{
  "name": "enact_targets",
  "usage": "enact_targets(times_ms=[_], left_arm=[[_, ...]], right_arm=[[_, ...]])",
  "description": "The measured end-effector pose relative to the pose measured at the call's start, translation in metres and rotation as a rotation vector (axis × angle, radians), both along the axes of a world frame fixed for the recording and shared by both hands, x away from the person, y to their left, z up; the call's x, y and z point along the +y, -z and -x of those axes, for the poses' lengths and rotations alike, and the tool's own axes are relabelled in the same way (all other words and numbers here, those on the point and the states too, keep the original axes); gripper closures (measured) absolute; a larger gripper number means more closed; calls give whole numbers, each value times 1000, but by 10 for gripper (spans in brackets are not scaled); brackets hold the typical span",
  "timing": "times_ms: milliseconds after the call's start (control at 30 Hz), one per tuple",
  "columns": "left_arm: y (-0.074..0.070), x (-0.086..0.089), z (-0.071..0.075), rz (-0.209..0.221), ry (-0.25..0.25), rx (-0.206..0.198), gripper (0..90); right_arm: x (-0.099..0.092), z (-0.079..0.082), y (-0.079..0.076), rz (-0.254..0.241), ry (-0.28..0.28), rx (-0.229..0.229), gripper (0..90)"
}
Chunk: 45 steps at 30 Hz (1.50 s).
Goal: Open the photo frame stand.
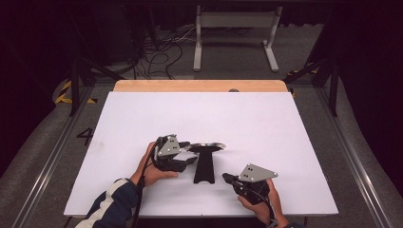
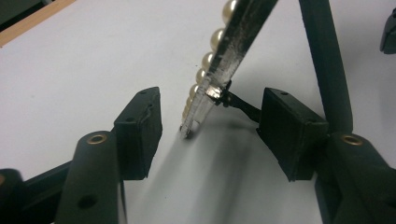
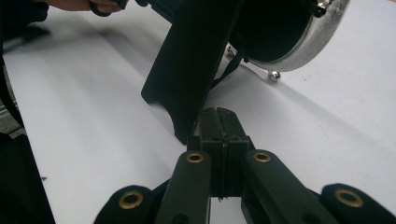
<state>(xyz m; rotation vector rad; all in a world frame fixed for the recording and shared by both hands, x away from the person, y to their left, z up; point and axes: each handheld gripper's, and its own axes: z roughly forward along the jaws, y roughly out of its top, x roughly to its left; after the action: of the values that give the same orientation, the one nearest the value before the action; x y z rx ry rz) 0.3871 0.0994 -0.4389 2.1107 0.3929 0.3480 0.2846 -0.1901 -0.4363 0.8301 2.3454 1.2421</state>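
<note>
Standing a round, pearl-edged mirror (image 1: 207, 146) up on its black prop stand (image 1: 205, 167) near the front of the white table (image 1: 199, 118).

Nearest, the right gripper (image 1: 227, 178) has its fingers pressed together on nothing, tips just beside the stand's foot. Beyond it, the left gripper (image 1: 190, 153) has its fingers (image 2: 140, 126) partly open astride the mirror's rim, pads clear of it. The step looks like letting go after placing; next, the left gripper likely needs to draw back without brushing the rim, as the mirror could tip. A wooden edge (image 1: 199, 86) lies beyond.
</note>
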Motion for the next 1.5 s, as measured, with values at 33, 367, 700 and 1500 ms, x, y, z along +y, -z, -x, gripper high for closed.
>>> enact_targets(times_ms=[33,367,700,1500], left_arm=[[0,0,-1,2,-8,1,391],[5,-6,-6,-13,-6,19,499],[7,-6,-7,-17,-6,2,698],[4,-11,5,-109,-36,-83,755]], right_arm=[[1,0,0,0,3,-4,900],[30,6,-2,24,-57,-36,900],[86,9,8,77,-82,-56,900],[109,-7,23,88,37,-16,900]])
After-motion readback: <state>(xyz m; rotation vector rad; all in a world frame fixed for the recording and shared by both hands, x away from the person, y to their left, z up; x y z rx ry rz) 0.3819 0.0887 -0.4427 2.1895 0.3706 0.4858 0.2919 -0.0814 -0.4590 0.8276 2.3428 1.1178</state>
